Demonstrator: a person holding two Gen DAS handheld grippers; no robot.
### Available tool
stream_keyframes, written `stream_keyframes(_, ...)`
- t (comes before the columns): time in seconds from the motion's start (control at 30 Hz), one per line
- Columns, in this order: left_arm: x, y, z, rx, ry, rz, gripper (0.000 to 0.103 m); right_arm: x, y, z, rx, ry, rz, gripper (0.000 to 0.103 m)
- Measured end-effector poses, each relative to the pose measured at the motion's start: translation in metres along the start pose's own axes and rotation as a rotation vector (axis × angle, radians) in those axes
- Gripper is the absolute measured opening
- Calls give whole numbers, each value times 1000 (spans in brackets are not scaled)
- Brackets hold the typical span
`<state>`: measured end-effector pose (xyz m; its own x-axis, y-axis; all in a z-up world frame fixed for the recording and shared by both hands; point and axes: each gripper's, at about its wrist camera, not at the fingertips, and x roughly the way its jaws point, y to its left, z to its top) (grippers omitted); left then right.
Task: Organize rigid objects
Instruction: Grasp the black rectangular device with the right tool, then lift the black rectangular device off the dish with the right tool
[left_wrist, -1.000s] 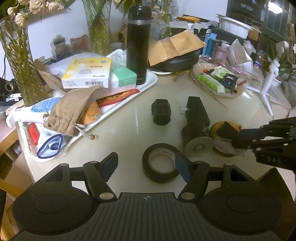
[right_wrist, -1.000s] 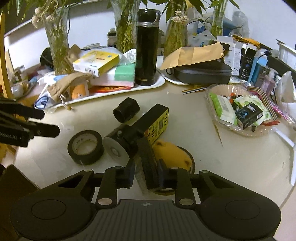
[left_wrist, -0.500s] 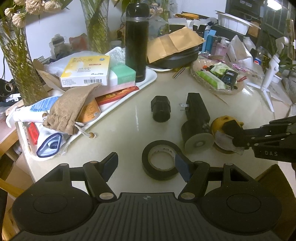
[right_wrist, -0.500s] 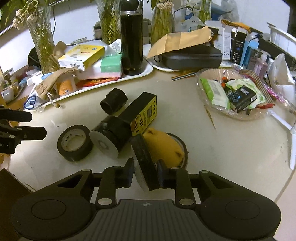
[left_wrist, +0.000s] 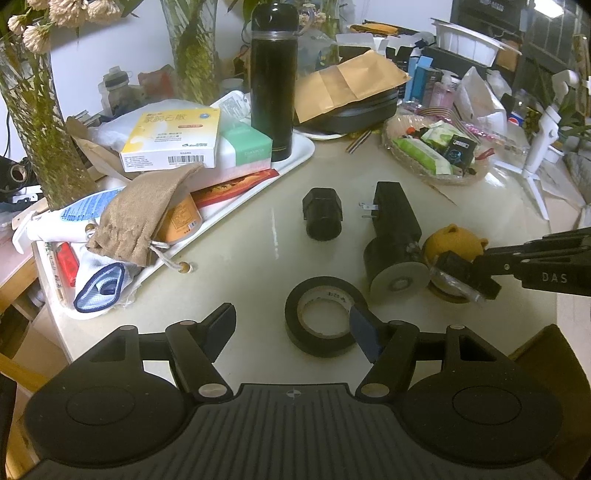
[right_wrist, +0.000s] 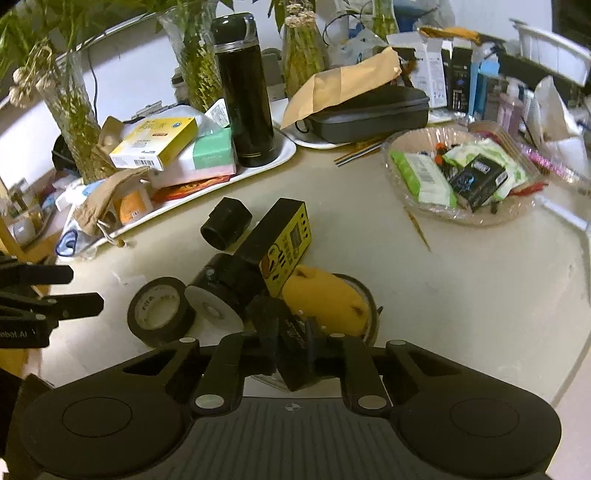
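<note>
My right tongs (right_wrist: 291, 343) are clamped on a small black block (right_wrist: 295, 354), just in front of the yellow toy (right_wrist: 325, 299). Left tongs (left_wrist: 291, 328) wide open, holding nothing, black tape roll (left_wrist: 325, 315) lying between the fingertips on the table (left_wrist: 251, 251).

Left wrist camera sits low at the table (left_wrist: 236, 251) edge, facing the tray (left_wrist: 295, 162). Right wrist camera looks in from the right, closer. Both catch the tape (left_wrist: 323, 317) (right_wrist: 160, 310) and flask (left_wrist: 273, 81) (right_wrist: 245, 96).
</note>
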<state>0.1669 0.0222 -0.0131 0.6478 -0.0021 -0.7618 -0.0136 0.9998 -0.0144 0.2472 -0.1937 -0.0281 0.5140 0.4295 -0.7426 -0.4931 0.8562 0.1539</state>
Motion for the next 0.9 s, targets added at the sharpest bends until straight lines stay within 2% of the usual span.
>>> stream_keyframes(0.1,1,0,0,-1,0,2,67,0,-1,0,-8,24,26,20)
stream_keyframes(0.17,1,0,0,-3,2,3,68,0,2,-1,-28,32,38,28)
stream_keyframes(0.23,1,0,1,-4,4,1,68,-1,7,-2,-61,32,48,49)
stream_keyframes(0.3,1,0,1,-1,4,-2,68,0,14,-4,-103,35,41,52)
stream_keyframes(0.4,0,-1,0,4,4,0,67,3,15,-4,-95,46,42,52)
stream_keyframes(0.77,0,2,0,-7,6,-1,67,27,-30,1,262,112,120,53)
stream_keyframes(0.8,0,2,0,-8,6,-1,67,28,-32,1,273,112,126,51)
stream_keyframes(0.9,-1,3,0,-9,4,-4,67,25,-27,1,252,106,148,38)
